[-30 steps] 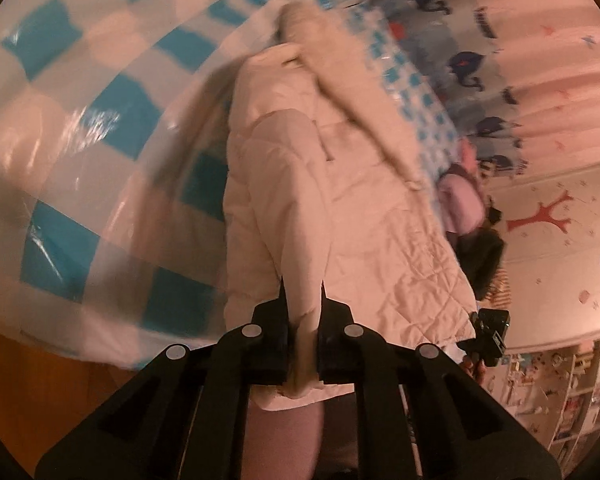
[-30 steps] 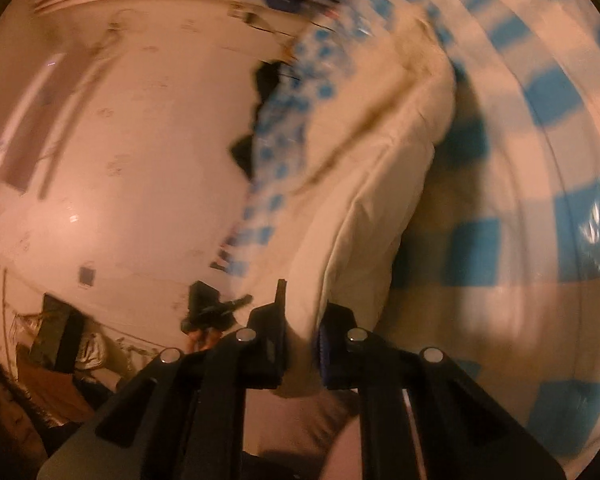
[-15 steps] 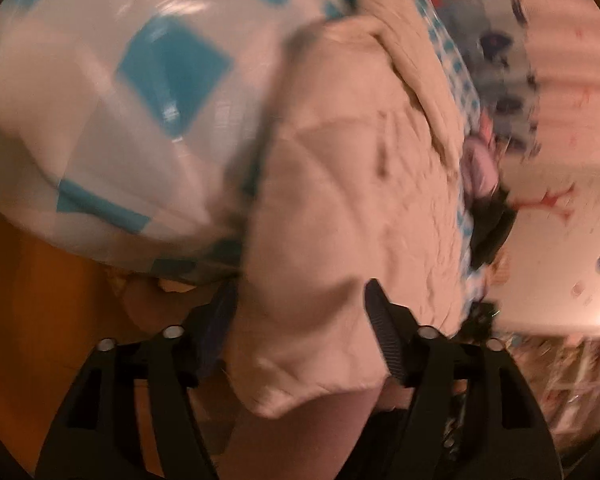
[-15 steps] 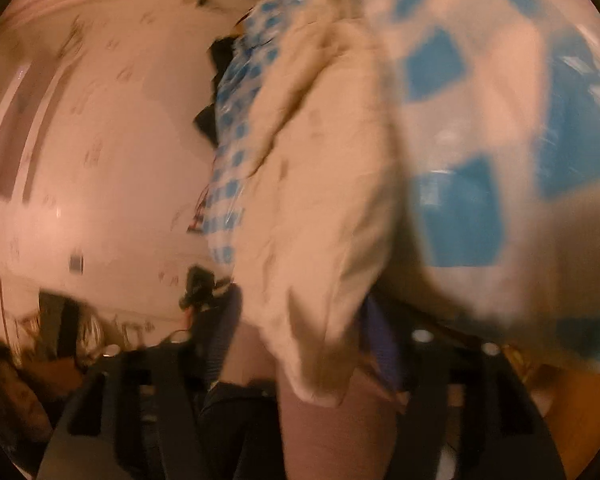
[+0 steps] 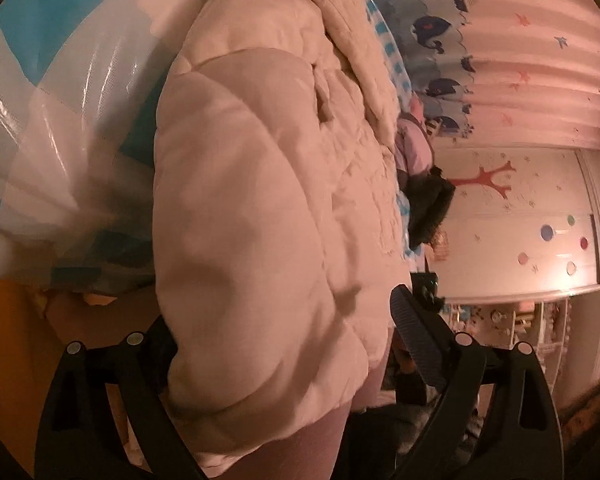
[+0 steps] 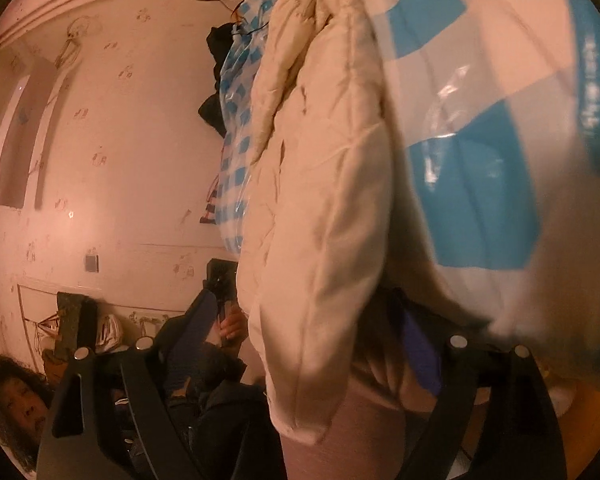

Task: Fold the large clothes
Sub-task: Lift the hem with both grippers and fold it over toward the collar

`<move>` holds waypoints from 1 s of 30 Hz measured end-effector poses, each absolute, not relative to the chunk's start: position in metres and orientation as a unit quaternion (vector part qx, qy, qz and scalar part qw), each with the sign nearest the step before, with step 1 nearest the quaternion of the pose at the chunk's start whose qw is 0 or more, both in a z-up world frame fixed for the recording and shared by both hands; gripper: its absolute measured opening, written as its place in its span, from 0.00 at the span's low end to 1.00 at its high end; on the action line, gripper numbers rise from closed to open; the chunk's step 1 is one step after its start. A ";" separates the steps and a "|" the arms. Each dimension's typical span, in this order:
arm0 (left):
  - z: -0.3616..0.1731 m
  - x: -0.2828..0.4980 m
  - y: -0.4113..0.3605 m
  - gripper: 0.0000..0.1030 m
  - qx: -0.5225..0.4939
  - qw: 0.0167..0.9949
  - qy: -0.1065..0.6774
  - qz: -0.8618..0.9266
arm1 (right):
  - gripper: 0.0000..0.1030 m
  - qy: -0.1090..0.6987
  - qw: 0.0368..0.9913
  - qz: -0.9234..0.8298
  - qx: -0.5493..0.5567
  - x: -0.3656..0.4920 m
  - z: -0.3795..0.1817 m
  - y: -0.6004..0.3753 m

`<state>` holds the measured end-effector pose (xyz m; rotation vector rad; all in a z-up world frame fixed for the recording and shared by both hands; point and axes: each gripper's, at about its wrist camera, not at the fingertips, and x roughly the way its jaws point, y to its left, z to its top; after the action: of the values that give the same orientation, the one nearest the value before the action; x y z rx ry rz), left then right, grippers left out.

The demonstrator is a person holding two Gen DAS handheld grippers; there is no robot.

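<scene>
The cream quilted puffer jacket [image 5: 260, 208] lies on a bed under a glossy blue-and-white checked plastic sheet [image 5: 60, 120], its long axis running from 6 toward 12 o'clock. Its near hem sits between the spread fingers of the left hand-held gripper [image 5: 284, 320] and of the right hand-held gripper [image 6: 312, 316], neither pinching it. A whale-print curtain [image 5: 440, 40] hangs at 1 o'clock.

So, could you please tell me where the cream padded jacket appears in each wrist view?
Left wrist: cream padded jacket fills the centre, its hem between the open left claw.
Right wrist: jacket runs down the centre, between the open right claw.
Shared landmark: blue checked sheet.
</scene>
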<state>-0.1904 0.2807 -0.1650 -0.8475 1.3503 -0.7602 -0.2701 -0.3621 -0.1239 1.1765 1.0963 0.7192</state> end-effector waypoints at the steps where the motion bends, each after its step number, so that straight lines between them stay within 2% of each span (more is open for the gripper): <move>1: -0.166 -0.190 0.280 0.79 -0.371 0.640 0.594 -0.316 | 0.78 0.477 0.637 0.317 0.516 -0.268 -0.125 -0.359; 2: -0.166 -0.190 0.279 0.64 -0.365 0.648 0.600 -0.295 | 0.57 0.474 0.638 0.319 0.517 -0.266 -0.124 -0.356; 3: -0.166 -0.191 0.286 0.57 -0.360 0.649 0.605 -0.287 | 0.43 0.471 0.636 0.325 0.519 -0.264 -0.126 -0.351; 4: -0.164 -0.192 0.286 0.40 -0.353 0.654 0.609 -0.276 | 0.23 0.469 0.637 0.322 0.519 -0.262 -0.125 -0.346; 5: -0.160 -0.193 0.288 0.21 -0.349 0.659 0.608 -0.272 | 0.19 0.459 0.643 0.324 0.520 -0.262 -0.124 -0.343; 7: -0.143 -0.198 0.289 0.12 -0.347 0.673 0.599 -0.262 | 0.16 0.434 0.653 0.333 0.523 -0.264 -0.112 -0.342; 11: -0.078 -0.205 0.287 0.07 -0.337 0.710 0.552 -0.280 | 0.15 0.377 0.682 0.354 0.516 -0.269 -0.068 -0.342; 16: -0.009 -0.231 0.284 0.07 -0.301 0.730 0.516 -0.332 | 0.14 0.328 0.703 0.394 0.494 -0.300 -0.011 -0.349; 19: -0.016 -0.248 0.290 0.09 -0.272 0.707 0.544 -0.362 | 0.17 0.356 0.696 0.397 0.481 -0.324 -0.019 -0.353; 21: -0.046 -0.253 0.295 0.18 -0.267 0.677 0.580 -0.366 | 0.27 0.397 0.676 0.386 0.485 -0.336 -0.047 -0.354; 23: -0.088 -0.257 0.304 0.37 -0.272 0.647 0.620 -0.351 | 0.63 0.437 0.648 0.377 0.497 -0.346 -0.082 -0.351; 24: -0.106 -0.258 0.311 0.42 -0.289 0.637 0.628 -0.342 | 0.67 0.453 0.642 0.363 0.501 -0.349 -0.096 -0.351; 26: -0.129 -0.258 0.322 0.56 -0.323 0.630 0.623 -0.333 | 0.68 0.459 0.627 0.353 0.520 -0.352 -0.116 -0.351; 30: -0.145 -0.261 0.328 0.70 -0.368 0.624 0.606 -0.329 | 0.70 0.458 0.615 0.353 0.536 -0.349 -0.130 -0.346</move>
<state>-0.2606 0.3275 -0.1446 -0.8450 1.3920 -0.7553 -0.3485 -0.3461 -0.1297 1.2347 1.0549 0.8137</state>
